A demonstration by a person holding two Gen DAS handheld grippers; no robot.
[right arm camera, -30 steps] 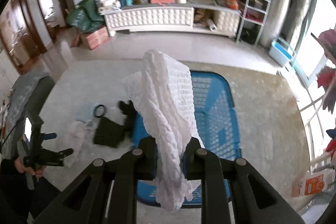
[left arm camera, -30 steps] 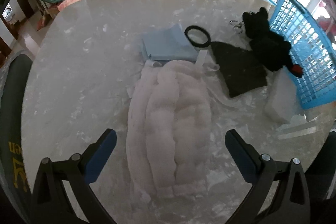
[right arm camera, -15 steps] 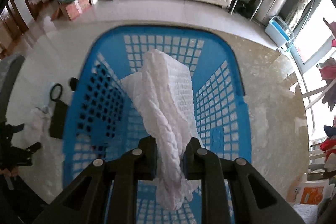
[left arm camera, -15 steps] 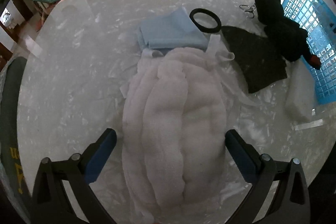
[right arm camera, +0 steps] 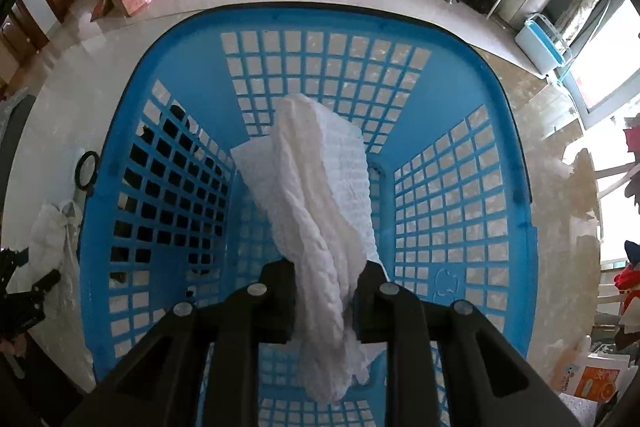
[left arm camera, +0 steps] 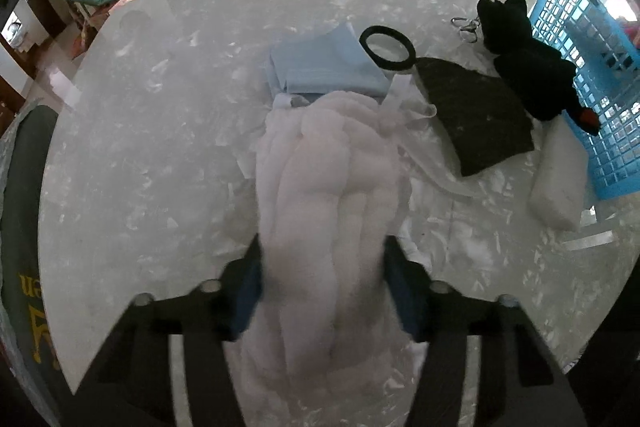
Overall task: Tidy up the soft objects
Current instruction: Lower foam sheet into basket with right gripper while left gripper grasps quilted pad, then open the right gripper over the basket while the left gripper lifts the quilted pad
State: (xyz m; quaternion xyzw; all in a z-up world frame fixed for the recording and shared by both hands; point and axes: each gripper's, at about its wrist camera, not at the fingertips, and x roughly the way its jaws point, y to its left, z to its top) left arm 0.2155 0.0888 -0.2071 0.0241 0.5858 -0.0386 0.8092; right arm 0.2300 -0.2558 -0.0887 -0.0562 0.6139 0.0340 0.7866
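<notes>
Towel (right arm camera: 320,211) inside basket (right arm camera: 516,163)

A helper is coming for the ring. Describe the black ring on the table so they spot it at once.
On the round marble table, find the folded light-blue cloth. The thin black ring lies at its right edge, beside the dark knitted square. It is the only hollow hoop there.

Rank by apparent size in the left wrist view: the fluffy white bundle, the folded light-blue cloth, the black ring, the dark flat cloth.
1. Fluffy white bundle, though nearness to the camera inflates it.
2. Dark flat cloth and folded light-blue cloth: too alike to rank.
3. Black ring.
</notes>
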